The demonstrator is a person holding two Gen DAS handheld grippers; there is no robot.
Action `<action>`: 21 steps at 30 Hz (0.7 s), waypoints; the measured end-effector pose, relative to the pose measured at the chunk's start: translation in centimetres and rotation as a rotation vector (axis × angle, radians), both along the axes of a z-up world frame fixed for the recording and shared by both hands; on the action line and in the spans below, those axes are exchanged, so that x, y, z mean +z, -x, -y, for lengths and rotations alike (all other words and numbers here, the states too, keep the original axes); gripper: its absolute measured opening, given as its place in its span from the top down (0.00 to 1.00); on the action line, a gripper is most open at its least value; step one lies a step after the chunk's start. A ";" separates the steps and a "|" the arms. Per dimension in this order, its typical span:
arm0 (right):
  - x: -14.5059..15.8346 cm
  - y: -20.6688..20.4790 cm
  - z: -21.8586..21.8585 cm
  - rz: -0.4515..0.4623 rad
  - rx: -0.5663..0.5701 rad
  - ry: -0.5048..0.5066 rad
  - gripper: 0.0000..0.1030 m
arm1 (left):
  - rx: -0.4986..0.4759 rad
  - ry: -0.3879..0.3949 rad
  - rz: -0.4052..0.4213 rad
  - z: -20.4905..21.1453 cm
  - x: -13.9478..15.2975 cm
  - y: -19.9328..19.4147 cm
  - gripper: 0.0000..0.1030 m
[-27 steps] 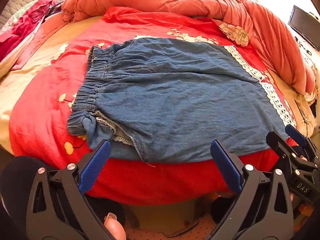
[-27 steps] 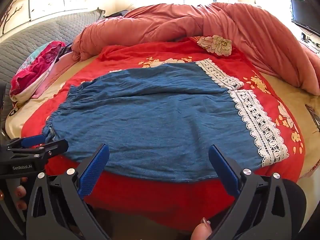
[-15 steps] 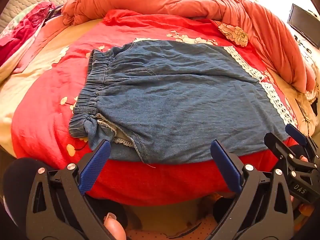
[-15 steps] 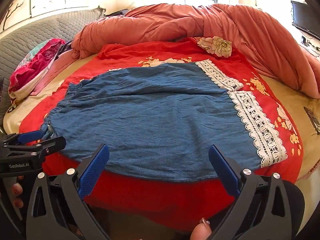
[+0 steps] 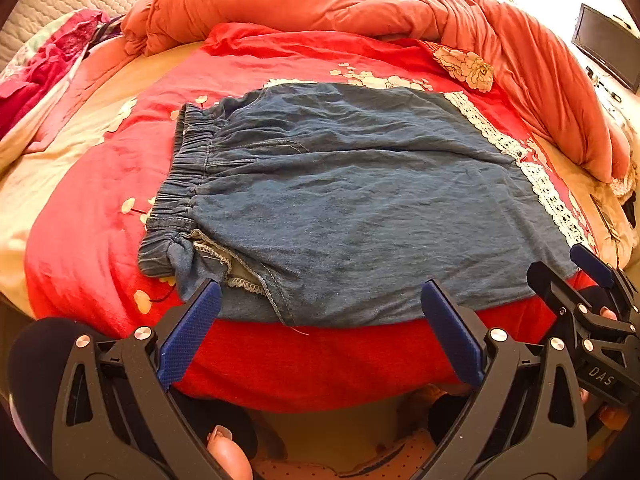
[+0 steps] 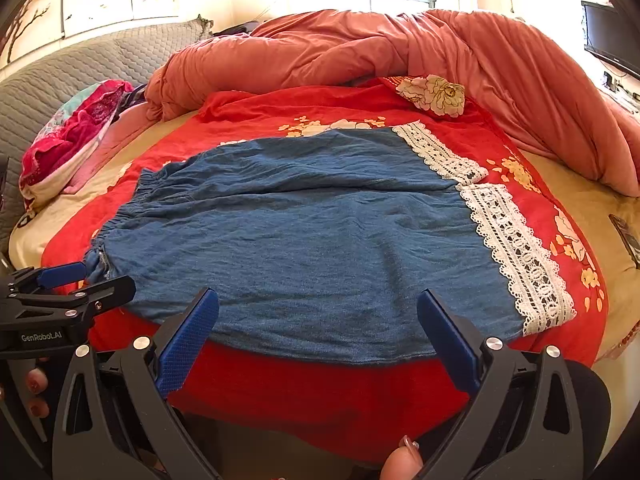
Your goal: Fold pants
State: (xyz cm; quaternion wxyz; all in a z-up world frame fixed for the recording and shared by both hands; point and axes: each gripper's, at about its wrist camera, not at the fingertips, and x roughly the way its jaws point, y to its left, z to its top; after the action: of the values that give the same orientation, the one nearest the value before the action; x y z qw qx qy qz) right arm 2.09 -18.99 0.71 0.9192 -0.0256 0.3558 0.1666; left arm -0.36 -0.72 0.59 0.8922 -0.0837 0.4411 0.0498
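Note:
Blue denim pants (image 5: 352,200) with white lace hems (image 5: 552,196) lie flat across a red bedspread, elastic waistband (image 5: 180,184) to the left. They also show in the right wrist view (image 6: 312,236), lace hems (image 6: 516,248) to the right. My left gripper (image 5: 320,304) is open and empty, hovering at the pants' near edge by the waistband end. My right gripper (image 6: 318,312) is open and empty at the near edge toward the hem end. Each gripper shows in the other's view, the right one (image 5: 580,280) and the left one (image 6: 80,280).
A bunched orange duvet (image 6: 400,52) lies along the back and right of the bed. Pink and red clothes (image 6: 76,128) are piled at the left by a grey quilted headboard (image 6: 80,64). A dark screen (image 5: 608,48) stands at the far right.
Both grippers have drawn slightly nearer the pants' near edge and stay open. The pants have not moved.

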 end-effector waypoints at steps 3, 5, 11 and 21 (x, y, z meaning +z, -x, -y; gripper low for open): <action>0.1 0.0 0.0 0.000 0.002 0.001 0.04 | -0.002 -0.001 0.001 0.0 0.0 0.0 0.09; 0.1 0.0 0.0 0.000 0.002 0.002 0.04 | 0.001 -0.001 -0.001 0.1 0.0 0.0 0.09; 0.1 0.0 0.0 0.000 0.003 0.003 0.04 | -0.002 -0.003 -0.001 0.3 0.0 -0.1 0.09; -0.2 -0.2 0.0 -0.007 0.002 0.006 0.04 | 0.002 -0.004 0.001 0.3 0.0 -0.1 0.09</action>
State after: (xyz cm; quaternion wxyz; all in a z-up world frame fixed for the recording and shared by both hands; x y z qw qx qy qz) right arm 2.25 -18.97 0.52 0.9178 -0.0279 0.3595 0.1665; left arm -0.24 -1.02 0.63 0.8926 -0.0825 0.4403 0.0517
